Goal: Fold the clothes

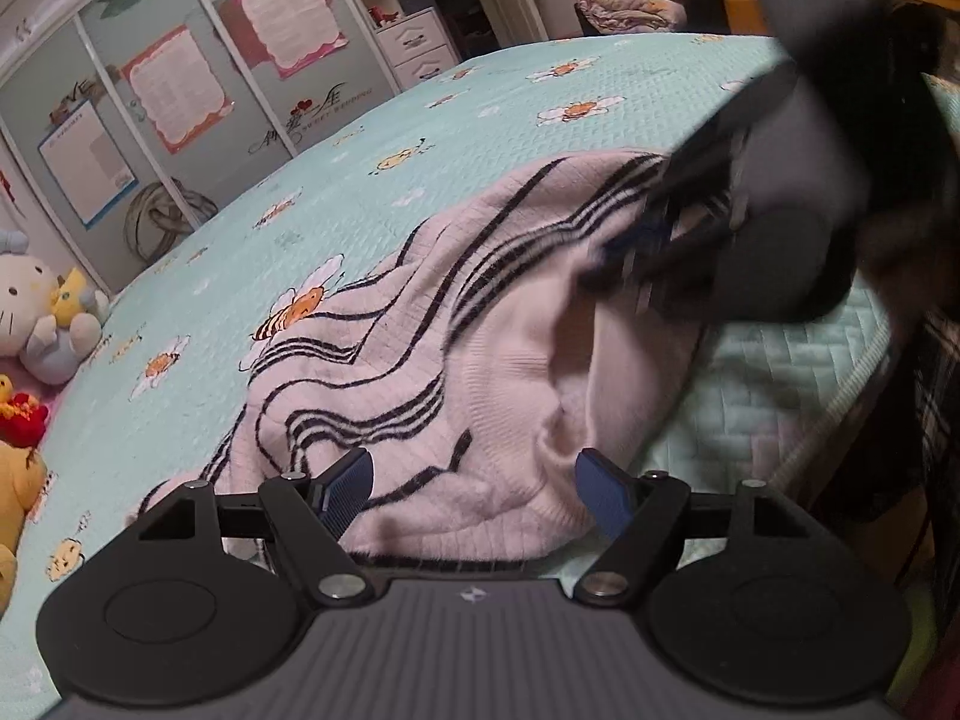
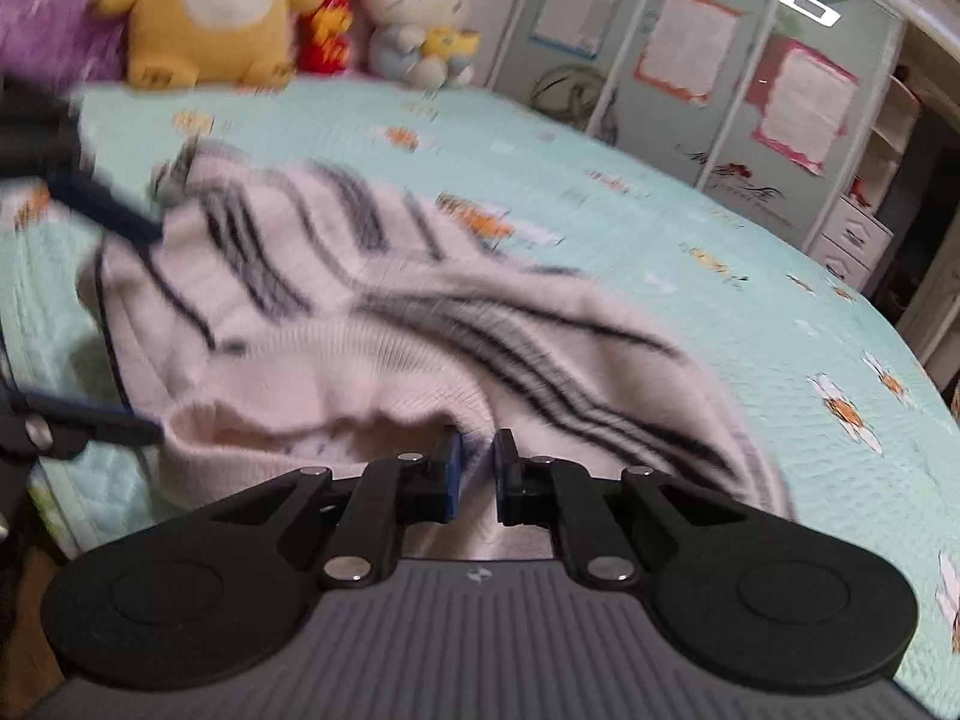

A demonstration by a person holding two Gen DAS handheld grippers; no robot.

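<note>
Left wrist view: "SWEET WEDDING" lettering [image 1: 336, 114] on the wardrobe; one striped sweater [image 1: 420, 360] lies between the spread left gripper [image 1: 474, 495]. Right gripper [image 2: 477, 474] pinches its hem.

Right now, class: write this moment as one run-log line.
task: fold clothes | left gripper: open over sweater hem | right gripper: shut on sweater edge | surface: bed

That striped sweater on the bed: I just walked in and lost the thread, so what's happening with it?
A person is folding the pink striped sweater on the mint bee-print bedspread with two handheld grippers. The right gripper is shut on the ribbed edge nearest it. The left gripper is open over the other end, gripping nothing. The sweater lies rumpled, not yet folded.
</note>
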